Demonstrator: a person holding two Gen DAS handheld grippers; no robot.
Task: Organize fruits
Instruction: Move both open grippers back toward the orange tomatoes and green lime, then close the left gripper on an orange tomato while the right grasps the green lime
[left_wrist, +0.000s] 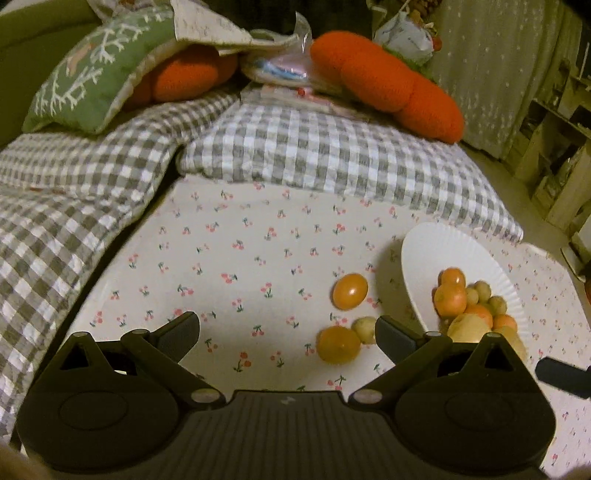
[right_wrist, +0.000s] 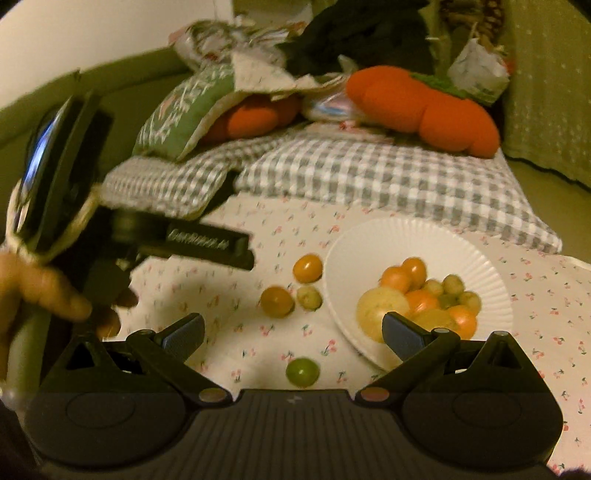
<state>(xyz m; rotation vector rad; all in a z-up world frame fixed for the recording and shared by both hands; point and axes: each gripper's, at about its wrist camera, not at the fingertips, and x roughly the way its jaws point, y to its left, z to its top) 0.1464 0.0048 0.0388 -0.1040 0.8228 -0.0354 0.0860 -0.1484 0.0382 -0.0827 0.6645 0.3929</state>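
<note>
A white fluted plate (right_wrist: 369, 243) sits on the cherry-print sheet (left_wrist: 258, 251) of a bed, heaped with orange and pale yellow-green fruits (right_wrist: 421, 299). Three loose fruits lie just left of the plate's rim — an upper orange one (right_wrist: 307, 268), a lower orange one (right_wrist: 277, 301) and a small pale one (right_wrist: 309, 297) touching or nearly touching each other. A green fruit (right_wrist: 302, 371) lies apart from them, nearer the right tongs (right_wrist: 291, 332), between their fingers in the view.

Behind the sheet lies a grey-checked quilt (left_wrist: 314, 147), with a green embroidered cushion (left_wrist: 92, 77) and orange plush cushions (left_wrist: 388, 85) farther back; nothing lies between the tongs and the loose fruit.

The left tongs (left_wrist: 288, 332) are spread wide and hold nothing, low over the sheet, their right finger (left_wrist: 395, 338) just beside the small pale fruit. The right tongs are likewise spread and empty. In the right wrist view the person's left hand (right_wrist: 48, 291) grips the left tool's handle — the picture is blurred there.
</note>
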